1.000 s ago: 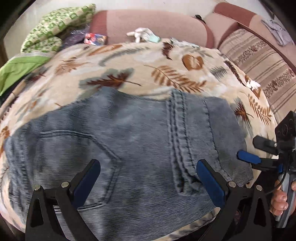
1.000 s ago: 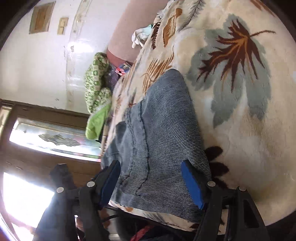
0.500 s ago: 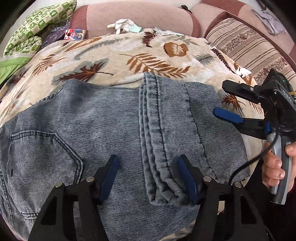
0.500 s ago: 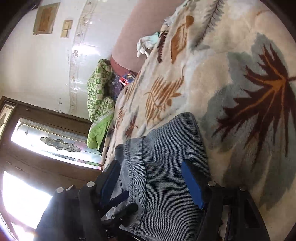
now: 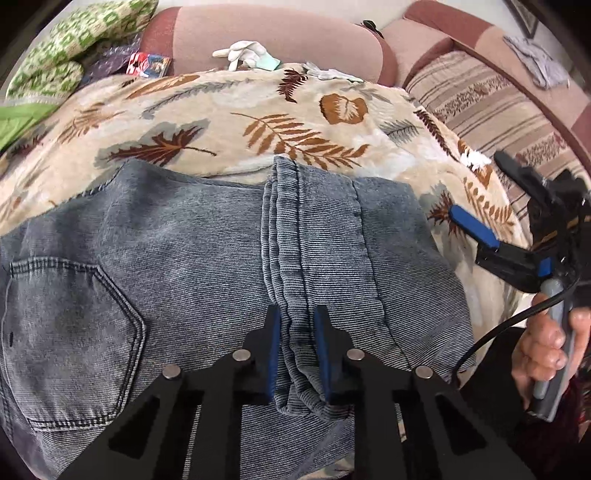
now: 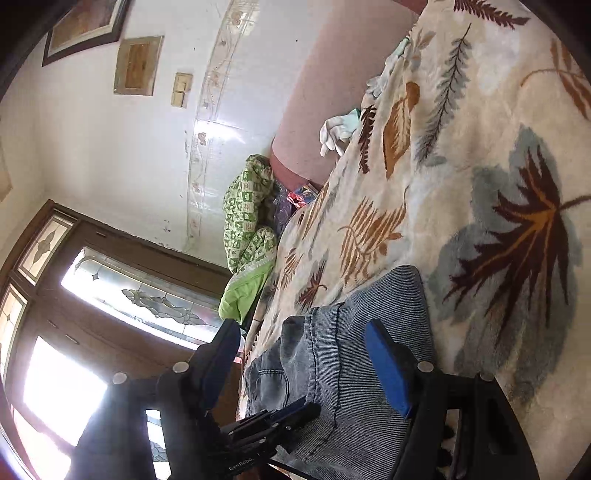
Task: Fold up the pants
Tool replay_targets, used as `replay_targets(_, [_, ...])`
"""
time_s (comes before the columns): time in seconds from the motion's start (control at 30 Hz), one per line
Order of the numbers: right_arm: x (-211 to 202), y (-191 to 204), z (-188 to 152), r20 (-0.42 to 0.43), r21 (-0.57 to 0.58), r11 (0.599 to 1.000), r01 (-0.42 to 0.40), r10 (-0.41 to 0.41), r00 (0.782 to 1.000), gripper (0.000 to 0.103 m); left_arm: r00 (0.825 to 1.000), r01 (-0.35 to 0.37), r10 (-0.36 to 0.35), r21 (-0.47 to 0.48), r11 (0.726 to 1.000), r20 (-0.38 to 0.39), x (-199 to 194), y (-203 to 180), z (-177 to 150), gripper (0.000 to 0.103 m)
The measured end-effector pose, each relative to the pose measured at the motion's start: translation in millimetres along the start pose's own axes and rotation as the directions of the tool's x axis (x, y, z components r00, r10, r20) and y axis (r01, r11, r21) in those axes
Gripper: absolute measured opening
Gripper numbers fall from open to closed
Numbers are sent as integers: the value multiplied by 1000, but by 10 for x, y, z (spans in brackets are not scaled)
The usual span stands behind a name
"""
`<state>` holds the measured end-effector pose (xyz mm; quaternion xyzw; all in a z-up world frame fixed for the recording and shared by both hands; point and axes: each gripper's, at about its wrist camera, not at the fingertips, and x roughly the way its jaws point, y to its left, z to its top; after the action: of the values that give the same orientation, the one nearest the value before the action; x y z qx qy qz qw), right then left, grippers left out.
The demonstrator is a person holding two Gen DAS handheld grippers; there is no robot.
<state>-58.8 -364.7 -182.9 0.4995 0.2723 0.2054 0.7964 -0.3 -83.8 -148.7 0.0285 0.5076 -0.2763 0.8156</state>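
Pants (image 5: 207, 266) fold ridge pinched in left tongs (image 5: 297, 343); right tongs (image 6: 306, 354) gape empty just beside.

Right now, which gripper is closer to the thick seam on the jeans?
Left. The left gripper is shut on the thick seam of the jeans. The right gripper hangs open off their right edge, over the blanket.

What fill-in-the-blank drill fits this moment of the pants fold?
1. The left gripper is shut on the jeans' stacked ____.
2. The right gripper is ____, off the jeans' right edge.
3. The jeans lie on a blanket printed with ____.
4. A white ____ lies by the sofa back.

Missing: hems; open; leaves; glove
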Motion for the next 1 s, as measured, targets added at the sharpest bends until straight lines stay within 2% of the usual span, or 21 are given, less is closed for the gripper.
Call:
replay_targets(0.2, [74,80,-52,-33,-53,998,39,-41,999,73,998,62,-63,-15,998,-17,-129,-79,-128,14])
replay_targets(0.33, [123,57,-70,-61,-47,998,35,-38,997,73,1000,19,-19,23,1000,-21,-161,-171,-255,14])
replay_targets(0.47, [184,46,-102,-90,-42,999,28,-32,995,73,999,20,-22,-46,999,-44,-145,-21,-196,14])
replay_targets(0.53, [209,68,-127,-107,-55,998,25,-31,994,73,1000,-23,22,-40,999,-15,-228,33,-178,14])
replay_targets(0.6, [298,53,-159,-164,-55,998,19,-28,986,73,996,-78,79,-22,997,29,-355,99,-176,15])
replay_targets(0.63, [398,0,-191,-223,-41,998,40,-48,974,75,994,-98,99,-25,995,48,-433,164,-175,17])
replay_targets(0.67, [499,-73,-235,-275,-33,995,95,-100,956,74,991,-114,116,-36,993,63,-510,250,-174,22])
replay_targets(0.7, [525,-72,-259,-268,-60,991,120,-131,955,74,987,-136,140,-53,989,80,-593,346,-172,26])
replay_targets(0.77, [512,41,-268,-257,-117,986,121,-148,955,74,971,-199,210,-97,975,115,-783,572,-216,48])
replay_targets(0.87, [493,81,-286,-246,-133,985,108,-138,959,75,933,-299,327,-183,937,153,-1082,958,-356,60])
replay_targets(0.9, [480,101,-285,-239,-138,986,97,-129,962,75,916,-336,370,-210,918,155,-1173,1089,-413,62])
replay_targets(0.97, [436,177,-284,-217,-162,985,64,-99,971,75,878,-409,456,-264,873,146,-1333,1358,-535,75])
replay_targets(1.0, [421,223,-288,-207,-176,983,43,-80,975,75,862,-433,487,-297,851,138,-1412,1493,-604,76])
